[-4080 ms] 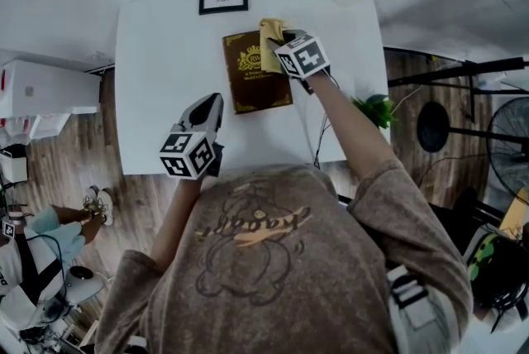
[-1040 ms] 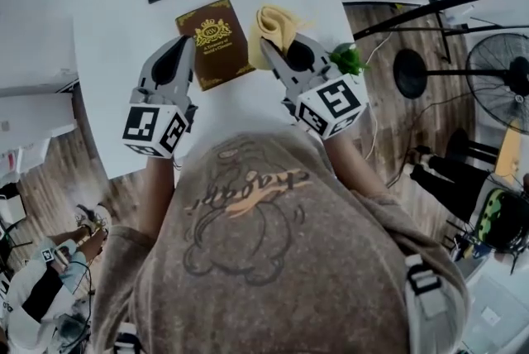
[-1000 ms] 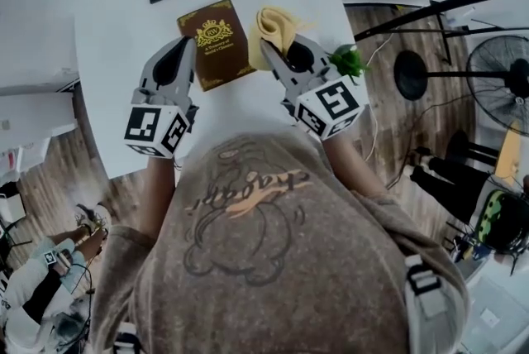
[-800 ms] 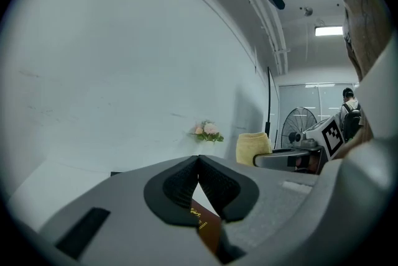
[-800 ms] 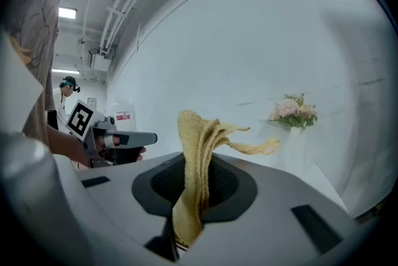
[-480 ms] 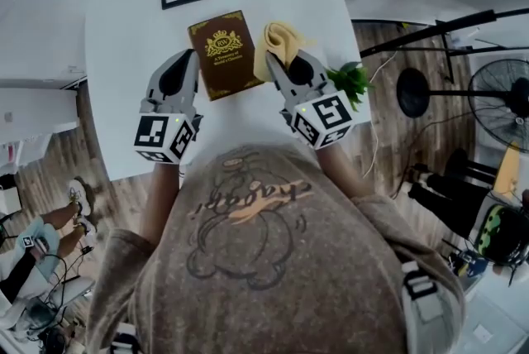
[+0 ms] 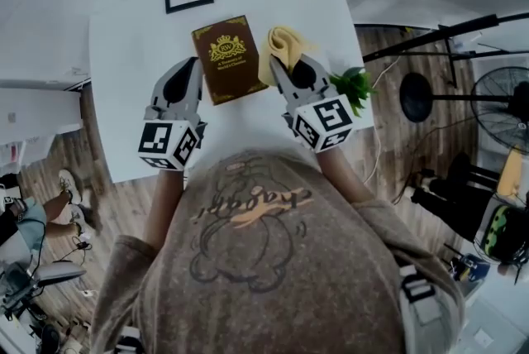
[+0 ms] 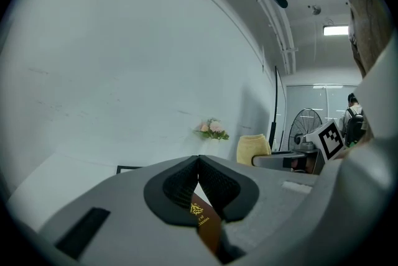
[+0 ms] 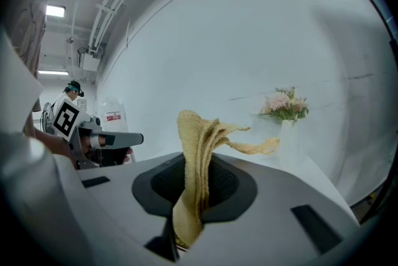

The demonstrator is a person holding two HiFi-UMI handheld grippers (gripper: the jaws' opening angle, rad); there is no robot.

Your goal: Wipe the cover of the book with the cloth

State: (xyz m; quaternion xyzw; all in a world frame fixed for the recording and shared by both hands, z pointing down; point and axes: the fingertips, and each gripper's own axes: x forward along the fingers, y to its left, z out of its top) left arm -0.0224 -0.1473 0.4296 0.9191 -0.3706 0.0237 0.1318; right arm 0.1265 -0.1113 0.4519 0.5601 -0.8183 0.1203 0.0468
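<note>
Book (image 7: 226, 57) lies on the table (image 7: 132, 55) in your head view, at 1 o'clock of your left gripper (image 7: 193, 63), cloth (image 7: 282, 43) at its 3 o'clock; your left gripper view shows jaws together, empty; your right gripper view shows the right gripper (image 9: 199, 162) clamped on the cloth

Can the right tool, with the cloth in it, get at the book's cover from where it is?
Probably yes. The right tool, shut on the cloth, is just beside the book, whose cover lies bare; the left tool is at its other side.
</note>
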